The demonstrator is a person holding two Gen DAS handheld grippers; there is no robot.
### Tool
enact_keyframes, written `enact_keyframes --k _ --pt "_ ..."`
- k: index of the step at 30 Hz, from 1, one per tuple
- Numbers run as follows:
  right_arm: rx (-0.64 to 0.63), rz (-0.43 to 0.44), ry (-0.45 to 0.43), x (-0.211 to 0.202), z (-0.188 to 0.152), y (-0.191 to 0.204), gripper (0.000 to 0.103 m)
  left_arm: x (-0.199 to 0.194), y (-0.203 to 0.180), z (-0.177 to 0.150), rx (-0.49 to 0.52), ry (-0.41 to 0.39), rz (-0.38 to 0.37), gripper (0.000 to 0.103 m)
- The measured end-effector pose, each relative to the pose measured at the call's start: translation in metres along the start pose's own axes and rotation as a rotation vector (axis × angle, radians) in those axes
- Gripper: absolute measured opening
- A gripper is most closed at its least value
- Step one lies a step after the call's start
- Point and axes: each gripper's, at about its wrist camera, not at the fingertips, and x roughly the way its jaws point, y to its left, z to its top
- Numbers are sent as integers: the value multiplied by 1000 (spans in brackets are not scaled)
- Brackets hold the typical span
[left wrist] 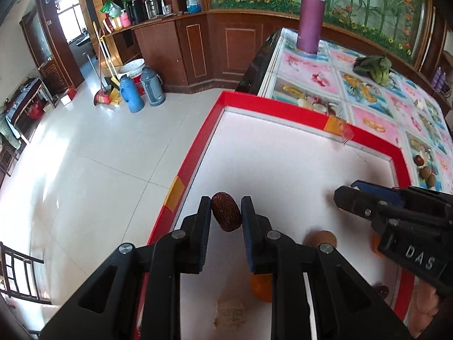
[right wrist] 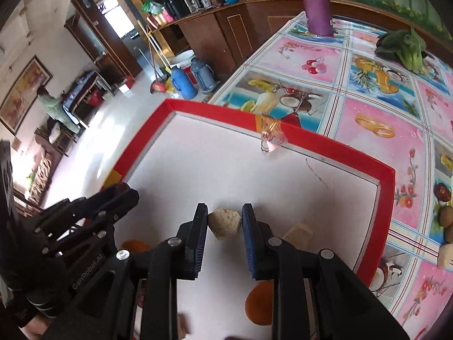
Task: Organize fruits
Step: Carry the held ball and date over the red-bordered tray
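My left gripper [left wrist: 225, 206] is shut on a dark red-brown wrinkled fruit [left wrist: 226, 219] near the left rim of the red-edged white tray [left wrist: 271, 107]. In the right wrist view, my right gripper [right wrist: 224, 212] is shut on a beige rough chunk [right wrist: 225, 225] over the tray [right wrist: 325, 144]. Each gripper shows in the other's view: the right gripper [left wrist: 344, 198] at the right, the left gripper [right wrist: 124, 194] at the left. On the tray lie an orange piece [right wrist: 259, 301], a second orange piece [right wrist: 134, 246], a pale block [right wrist: 297, 233] and a brown round fruit [left wrist: 320, 239].
The tray sits at the left end of a table with a fruit-print cloth [right wrist: 382, 107]. A purple flask [left wrist: 310, 14] and leafy greens [left wrist: 373, 68] stand beyond it. Loose fruits [right wrist: 446, 215] lie right of the tray. Beyond the table's left edge is the tiled floor [left wrist: 99, 170].
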Motion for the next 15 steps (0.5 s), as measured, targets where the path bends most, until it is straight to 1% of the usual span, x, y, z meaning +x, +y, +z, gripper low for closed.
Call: enact_keyframes --k 2,4,9,10,12,13,15 --pt "-11 -38 8 2 -3 0 23 5 0 0 -3 18 -2 24" --pt "-19 -49 4 3 -5 1 23 10 0 0 -1 33 5 24" --pt "-39 -81 4 6 -5 6 24 10 2 2 -7 42 -2 25" --pt "-49 -89 6 5 -6 7 24 10 3 2 -9 44 1 27" --pt "-55 -93 14 6 -5 8 25 10 3 2 -11 44 31 38" --pt "-51 -84 18 5 -5 6 26 9 4 2 -17 45 38 49" --pt "-38 -62 -7 -4 -6 1 28 2 5 0 -35 26 25 51"
